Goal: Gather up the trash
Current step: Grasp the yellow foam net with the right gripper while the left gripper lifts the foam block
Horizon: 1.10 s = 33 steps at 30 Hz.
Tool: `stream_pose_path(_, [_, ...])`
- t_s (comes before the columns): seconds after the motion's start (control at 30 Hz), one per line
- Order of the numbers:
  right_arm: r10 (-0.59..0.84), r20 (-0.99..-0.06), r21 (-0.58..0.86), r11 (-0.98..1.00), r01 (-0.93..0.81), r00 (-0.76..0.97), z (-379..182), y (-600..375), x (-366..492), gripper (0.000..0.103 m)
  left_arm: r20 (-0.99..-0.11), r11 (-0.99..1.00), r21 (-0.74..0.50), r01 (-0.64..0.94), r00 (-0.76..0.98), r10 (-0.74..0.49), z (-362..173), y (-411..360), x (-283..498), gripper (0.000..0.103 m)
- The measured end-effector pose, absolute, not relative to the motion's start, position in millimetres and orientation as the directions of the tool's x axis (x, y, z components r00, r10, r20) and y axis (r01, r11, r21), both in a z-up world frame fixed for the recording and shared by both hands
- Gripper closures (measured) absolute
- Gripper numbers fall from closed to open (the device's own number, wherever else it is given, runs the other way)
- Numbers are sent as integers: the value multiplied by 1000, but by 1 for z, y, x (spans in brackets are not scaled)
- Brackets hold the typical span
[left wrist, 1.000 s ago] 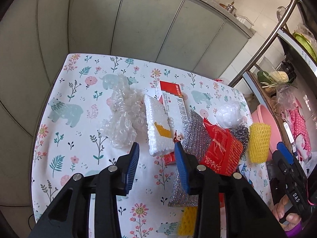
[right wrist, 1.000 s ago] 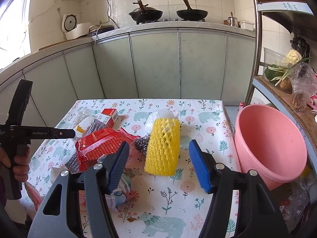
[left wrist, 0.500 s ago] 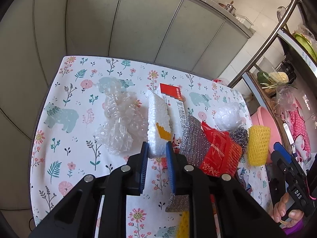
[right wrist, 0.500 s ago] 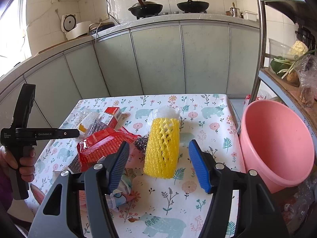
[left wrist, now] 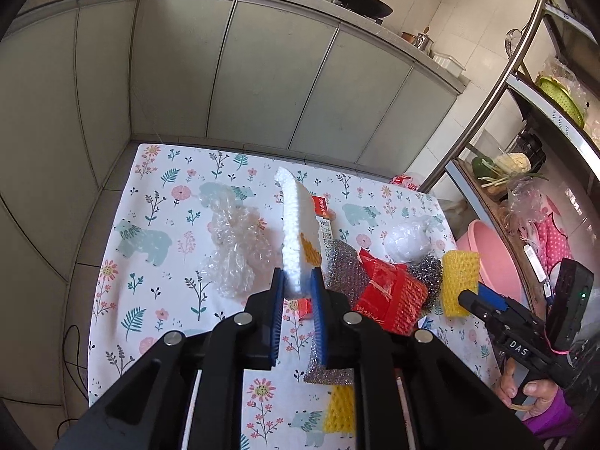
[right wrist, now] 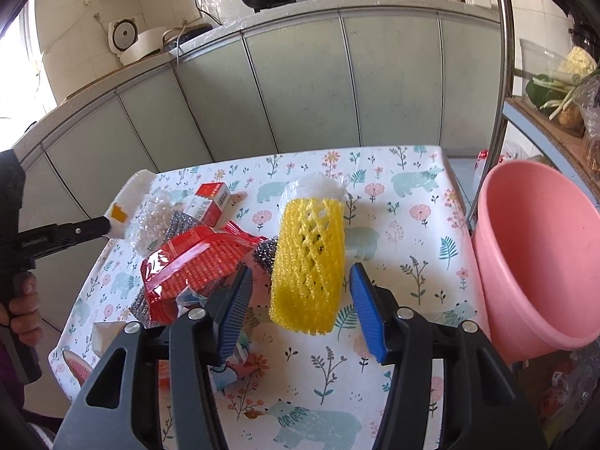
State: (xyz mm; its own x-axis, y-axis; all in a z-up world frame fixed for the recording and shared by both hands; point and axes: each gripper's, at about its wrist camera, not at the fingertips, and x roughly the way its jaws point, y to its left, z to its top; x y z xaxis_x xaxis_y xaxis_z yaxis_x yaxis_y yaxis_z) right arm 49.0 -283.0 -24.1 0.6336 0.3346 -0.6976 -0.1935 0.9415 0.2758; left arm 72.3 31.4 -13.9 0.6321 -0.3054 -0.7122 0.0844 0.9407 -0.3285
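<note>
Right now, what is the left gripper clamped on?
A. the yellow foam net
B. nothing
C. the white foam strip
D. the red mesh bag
C: the left gripper has closed on the near end of the white foam strip, which is lifted off the table; the yellow foam net lies between the right gripper's open jaws.

Lower end of the white foam piece [left wrist: 294,240] is hidden between the left gripper [left wrist: 298,313] pads. The red-and-white box [left wrist: 325,221] lies partly behind the foam, its print too small to read. The pink basin [right wrist: 540,258] is cut off at right edge.
</note>
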Motion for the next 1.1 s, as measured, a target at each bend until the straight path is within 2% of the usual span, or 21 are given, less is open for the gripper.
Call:
stream_pose_path(0.07, [354, -704, 302, 934, -192, 616, -27, -283, 51, 69, -707, 940, -330, 83, 638, -305, -11, 31, 69, 90])
stream_pose_path(0.1, [363, -707, 312, 930, -192, 607, -28, -284, 51, 73, -704, 939, -333, 84, 640, -307, -10, 32, 68, 90])
stream_pose_path(0.17, [375, -704, 325, 925, -196, 603, -28, -285, 51, 92, -698, 939, -332, 87, 647, -306, -5, 32, 66, 90])
stream_pose_path(0.8, [465, -534, 479, 855, -200, 706, 30, -345, 35, 93, -622, 929, -311, 201, 696, -358, 39, -12, 58, 90])
stream_pose_path(1.1, [366, -638, 451, 891, -56, 677, -7, -385, 34, 93, -588, 896, -322, 305, 677, -442, 47, -62, 62, 90])
